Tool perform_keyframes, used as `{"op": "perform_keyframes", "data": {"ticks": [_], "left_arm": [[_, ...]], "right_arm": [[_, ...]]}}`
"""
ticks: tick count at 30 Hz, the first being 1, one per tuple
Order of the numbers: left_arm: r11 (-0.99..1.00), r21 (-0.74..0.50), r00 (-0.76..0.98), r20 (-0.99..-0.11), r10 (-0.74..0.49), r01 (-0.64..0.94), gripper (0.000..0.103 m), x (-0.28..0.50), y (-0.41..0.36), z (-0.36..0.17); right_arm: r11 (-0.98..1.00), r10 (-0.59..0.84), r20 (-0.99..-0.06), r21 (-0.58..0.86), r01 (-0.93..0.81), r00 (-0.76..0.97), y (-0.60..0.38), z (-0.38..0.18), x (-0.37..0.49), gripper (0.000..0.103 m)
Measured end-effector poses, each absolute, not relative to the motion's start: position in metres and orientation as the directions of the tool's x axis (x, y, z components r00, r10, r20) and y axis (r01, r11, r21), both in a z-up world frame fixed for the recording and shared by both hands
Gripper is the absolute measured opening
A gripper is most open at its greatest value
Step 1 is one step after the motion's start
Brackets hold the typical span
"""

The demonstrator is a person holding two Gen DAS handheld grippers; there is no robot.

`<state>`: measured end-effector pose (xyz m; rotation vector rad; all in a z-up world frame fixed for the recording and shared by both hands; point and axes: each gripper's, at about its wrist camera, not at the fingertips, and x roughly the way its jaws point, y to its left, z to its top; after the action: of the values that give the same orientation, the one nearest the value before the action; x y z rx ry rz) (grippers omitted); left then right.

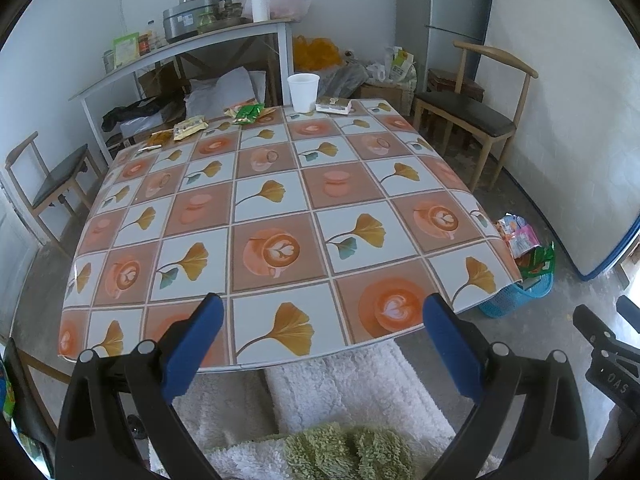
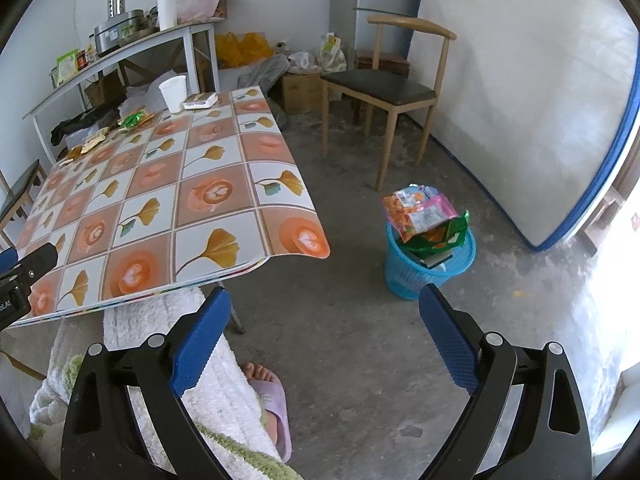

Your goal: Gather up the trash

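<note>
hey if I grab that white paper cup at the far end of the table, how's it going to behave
The white paper cup looks thin-walled, so it will probably crush if the jaws squeeze hard. It stands upright and taller than its base, so a sideways push would likely tip it. It seems light, though whether it holds liquid can't be seen from here.

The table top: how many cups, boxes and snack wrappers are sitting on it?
White paper cup: 1
Flat box beside the cup: 1
Snack wrappers along the far edge: 4, namely the green one, the orange one behind it, the yellow-brown one and the small orange one
Total: 6
A smaller scrap may lie nearer the corner; too small to tell.
</note>
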<state>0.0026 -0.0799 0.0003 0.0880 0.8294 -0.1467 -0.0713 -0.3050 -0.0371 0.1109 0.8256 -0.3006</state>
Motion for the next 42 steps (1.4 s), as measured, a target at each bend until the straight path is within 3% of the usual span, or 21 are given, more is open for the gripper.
{"op": "perform_keyframes", "data": {"ticks": [42], "left_arm": [[0.991,-0.004,0.68,-0.727,-0.095,0.135,0.098,0.004,-0.066,0.006]], "right_arm": [[0.947,-0.242,-0.723,-0.031,0.32,0.647,-0.305,-0.028,-0.073,0.089]]}}
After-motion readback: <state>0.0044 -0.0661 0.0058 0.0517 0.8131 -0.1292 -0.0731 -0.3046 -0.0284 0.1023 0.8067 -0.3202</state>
